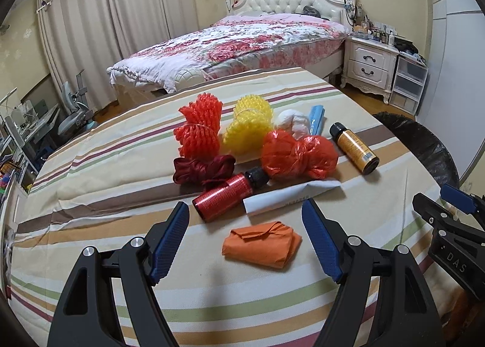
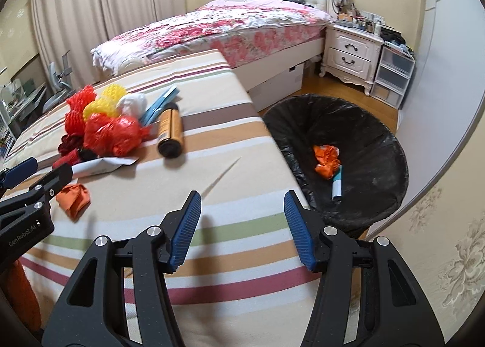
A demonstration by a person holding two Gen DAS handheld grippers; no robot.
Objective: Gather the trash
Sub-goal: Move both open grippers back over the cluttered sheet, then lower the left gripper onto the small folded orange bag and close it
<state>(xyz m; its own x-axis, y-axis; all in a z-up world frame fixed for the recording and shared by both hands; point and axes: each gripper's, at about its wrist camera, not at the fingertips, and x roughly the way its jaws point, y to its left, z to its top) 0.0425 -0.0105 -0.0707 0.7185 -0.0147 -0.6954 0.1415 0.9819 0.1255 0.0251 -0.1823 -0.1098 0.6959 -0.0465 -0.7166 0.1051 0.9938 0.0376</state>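
My left gripper (image 1: 245, 207) is open and hangs over the striped tablecloth (image 1: 91, 183). A folded orange wrapper (image 1: 262, 245) lies between its fingers, untouched. Just beyond lie a red bottle (image 1: 224, 198), a white paper (image 1: 288, 195), an orange-red plastic bag (image 1: 297, 156), red (image 1: 198, 131) and yellow (image 1: 248, 125) foam nets and an amber bottle (image 1: 354, 146). My right gripper (image 2: 242, 198) is open and empty above the table's right edge, beside the black-lined bin (image 2: 363, 122). An orange crumpled wrapper (image 2: 326, 160) and a small tube (image 2: 337, 183) lie in the bin.
A dark red ribbon (image 1: 203, 169), a white wad (image 1: 292, 122) and a blue packet (image 1: 316, 118) belong to the same pile. Behind the table stand a bed (image 1: 236, 43), a white nightstand (image 1: 369, 65) and plastic drawers (image 1: 407, 83). A wall runs along the right.
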